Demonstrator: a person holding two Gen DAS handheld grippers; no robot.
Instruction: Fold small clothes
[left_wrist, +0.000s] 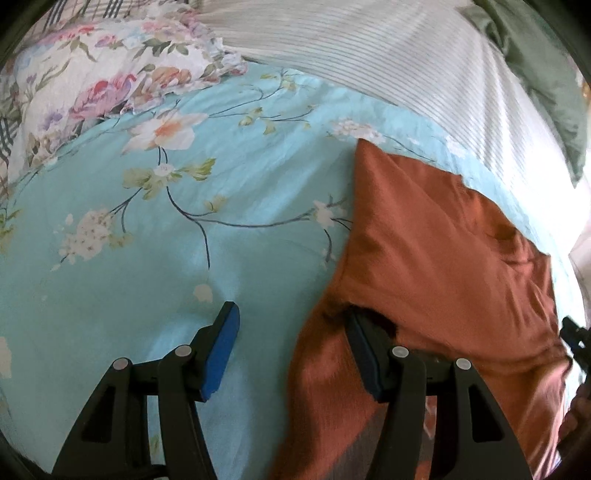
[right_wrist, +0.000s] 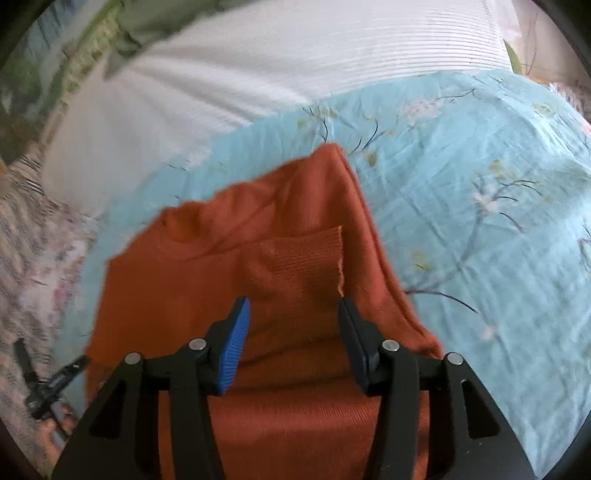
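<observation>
A rust-orange knit garment (left_wrist: 436, 258) lies partly folded on a light blue floral bedsheet (left_wrist: 184, 221). My left gripper (left_wrist: 291, 328) is open at the garment's left edge; its right finger (left_wrist: 364, 354) sits under a lifted fold of the cloth, its left finger (left_wrist: 221, 347) over bare sheet. In the right wrist view the garment (right_wrist: 258, 251) shows a ribbed cuff (right_wrist: 306, 258) folded across its middle. My right gripper (right_wrist: 293, 325) is open, its fingers straddling the cloth just below the cuff.
A floral pillow (left_wrist: 110, 81) lies at the far left, a white striped cover (left_wrist: 369, 62) across the back, a green cloth (left_wrist: 535, 74) at the far right. The other gripper shows at the left edge of the right wrist view (right_wrist: 51, 384).
</observation>
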